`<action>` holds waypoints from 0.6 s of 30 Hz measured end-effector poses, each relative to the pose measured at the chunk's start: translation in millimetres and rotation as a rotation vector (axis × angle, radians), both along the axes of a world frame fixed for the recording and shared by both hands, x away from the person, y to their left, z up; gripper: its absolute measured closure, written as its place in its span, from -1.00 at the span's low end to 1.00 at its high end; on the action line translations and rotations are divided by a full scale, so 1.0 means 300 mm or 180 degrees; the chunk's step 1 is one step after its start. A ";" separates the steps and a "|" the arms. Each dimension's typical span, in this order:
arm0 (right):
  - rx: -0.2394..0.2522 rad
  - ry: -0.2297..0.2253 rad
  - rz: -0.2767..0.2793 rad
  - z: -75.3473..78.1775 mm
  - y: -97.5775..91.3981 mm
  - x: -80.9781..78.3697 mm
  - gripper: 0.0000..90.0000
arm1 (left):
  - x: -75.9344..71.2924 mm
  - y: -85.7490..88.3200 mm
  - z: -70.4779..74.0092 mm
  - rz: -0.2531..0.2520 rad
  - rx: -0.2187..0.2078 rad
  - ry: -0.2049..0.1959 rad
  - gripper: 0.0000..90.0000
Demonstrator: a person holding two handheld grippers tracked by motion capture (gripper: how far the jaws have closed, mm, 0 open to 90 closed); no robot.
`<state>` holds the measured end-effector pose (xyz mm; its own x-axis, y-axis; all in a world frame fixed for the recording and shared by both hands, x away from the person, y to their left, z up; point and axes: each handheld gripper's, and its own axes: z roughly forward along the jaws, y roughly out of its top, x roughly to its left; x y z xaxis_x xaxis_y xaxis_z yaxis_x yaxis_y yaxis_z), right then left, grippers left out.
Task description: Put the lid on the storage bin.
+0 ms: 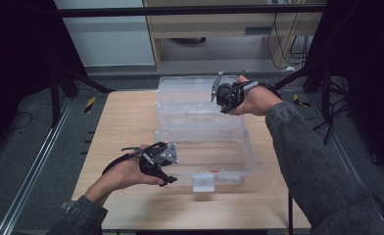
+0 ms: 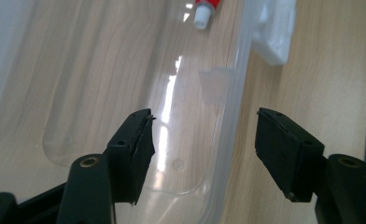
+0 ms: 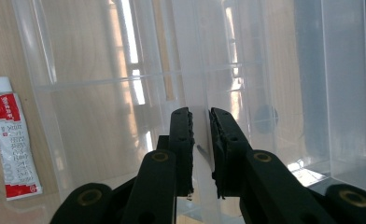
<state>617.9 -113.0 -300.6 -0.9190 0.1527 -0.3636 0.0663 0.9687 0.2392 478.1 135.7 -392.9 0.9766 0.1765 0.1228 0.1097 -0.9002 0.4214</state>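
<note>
A clear plastic box (image 1: 247,159) lies open on the wooden table, its lid (image 1: 190,105) folded back behind it. Inside the base lies a red and white tube (image 1: 218,172) (image 3: 13,144) (image 2: 206,8). My left gripper (image 1: 171,180) (image 2: 204,116) is open at the box's front left, with its jaws either side of the clear front wall (image 2: 228,135) and not touching it. At the far side, my right gripper (image 1: 223,105) (image 3: 200,114) is shut on a thin upright edge of the lid (image 3: 190,70).
A white latch (image 1: 203,182) (image 2: 274,32) sticks out from the box's front wall. Bare table (image 1: 126,122) lies left of the box and along the front edge. Beyond the table stand black frame legs and a cabinet with cables.
</note>
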 end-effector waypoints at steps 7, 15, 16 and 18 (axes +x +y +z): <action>0.0008 0.0018 0.0017 -0.005 0.002 0.005 0.76 | -0.001 -0.009 -0.036 -0.0054 0.0117 0.0084 0.04; 0.0022 0.0011 0.0032 -0.005 0.000 0.004 0.77 | 0.008 -0.029 -0.045 -0.0067 0.0225 0.0132 0.39; 0.0016 0.0006 0.0030 -0.005 0.000 0.003 0.77 | 0.009 -0.029 -0.045 -0.0071 0.0261 0.0124 0.42; 0.0016 0.0005 0.0032 -0.005 0.000 0.003 0.78 | 0.011 -0.029 -0.047 -0.0037 0.0244 0.0156 0.54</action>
